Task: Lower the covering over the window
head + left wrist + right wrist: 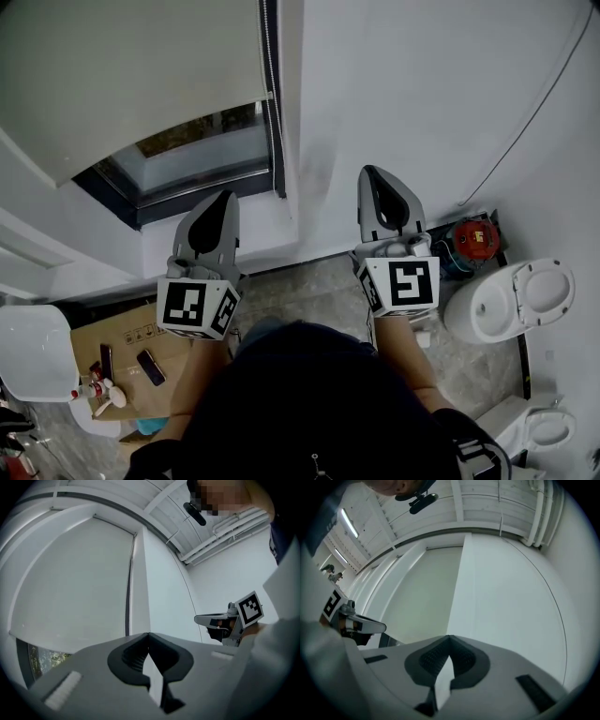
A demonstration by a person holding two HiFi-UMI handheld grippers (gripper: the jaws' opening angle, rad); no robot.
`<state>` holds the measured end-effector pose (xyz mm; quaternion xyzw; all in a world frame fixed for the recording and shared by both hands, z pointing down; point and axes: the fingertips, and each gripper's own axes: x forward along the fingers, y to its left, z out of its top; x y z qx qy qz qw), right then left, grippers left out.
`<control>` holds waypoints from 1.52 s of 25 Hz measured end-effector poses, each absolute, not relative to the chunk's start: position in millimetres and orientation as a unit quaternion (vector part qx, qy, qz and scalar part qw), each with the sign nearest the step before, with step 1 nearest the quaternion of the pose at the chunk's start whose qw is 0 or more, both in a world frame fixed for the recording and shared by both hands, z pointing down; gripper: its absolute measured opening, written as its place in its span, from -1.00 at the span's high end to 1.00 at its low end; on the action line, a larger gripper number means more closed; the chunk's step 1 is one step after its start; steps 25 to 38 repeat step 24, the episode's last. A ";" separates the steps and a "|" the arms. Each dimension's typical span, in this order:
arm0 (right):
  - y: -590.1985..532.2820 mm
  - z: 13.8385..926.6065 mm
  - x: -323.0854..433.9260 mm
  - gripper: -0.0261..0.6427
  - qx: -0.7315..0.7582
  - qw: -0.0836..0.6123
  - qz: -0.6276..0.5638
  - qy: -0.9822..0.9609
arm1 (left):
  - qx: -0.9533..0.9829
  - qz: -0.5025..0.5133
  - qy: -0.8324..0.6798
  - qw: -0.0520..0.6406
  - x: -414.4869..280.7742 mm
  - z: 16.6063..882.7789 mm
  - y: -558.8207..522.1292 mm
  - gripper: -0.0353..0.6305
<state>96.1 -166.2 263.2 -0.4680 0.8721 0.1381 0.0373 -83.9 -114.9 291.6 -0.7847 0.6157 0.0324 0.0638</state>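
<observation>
Here we are holding the left tongs (223, 199) and right tongs (377, 173) pressed together, empty, pointing at the white wall (412, 84). The white fabric roller blind (131, 75) is hanging over the window, hem running crosswise, leaving a strip of dark glass (192, 150) below.

Roller blind (141, 66), plain off-white, flat and partly drawn, filled the upper left of the head view; its straight lower edge ran slantwise across the frame. Below that edge a strip of the dark-framed window (187, 155) stayed uncovered. In the left gripper view the uncovered strip lay at lower left.
</observation>
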 end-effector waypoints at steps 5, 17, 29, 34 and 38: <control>-164.7 268.7 91.8 0.89 -0.459 0.028 0.138 0.877 | -0.788 0.040 0.610 0.072 -78.0 287.8 -112.4 0.86; -164.1 279.4 95.5 0.89 -0.459 0.021 0.130 0.879 | -0.803 0.040 0.590 0.069 -61.8 289.9 -118.2 0.86; -164.2 280.5 96.6 0.89 -0.464 0.019 0.124 0.877 | -0.805 0.039 0.589 0.066 -60.0 293.1 -120.0 0.86; -164.2 280.5 96.6 0.89 -0.464 0.019 0.124 0.877 | -0.805 0.039 0.589 0.066 -60.0 293.1 -120.0 0.86; -164.2 280.5 96.6 0.89 -0.464 0.019 0.124 0.877 | -0.805 0.039 0.589 0.066 -60.0 293.1 -120.0 0.86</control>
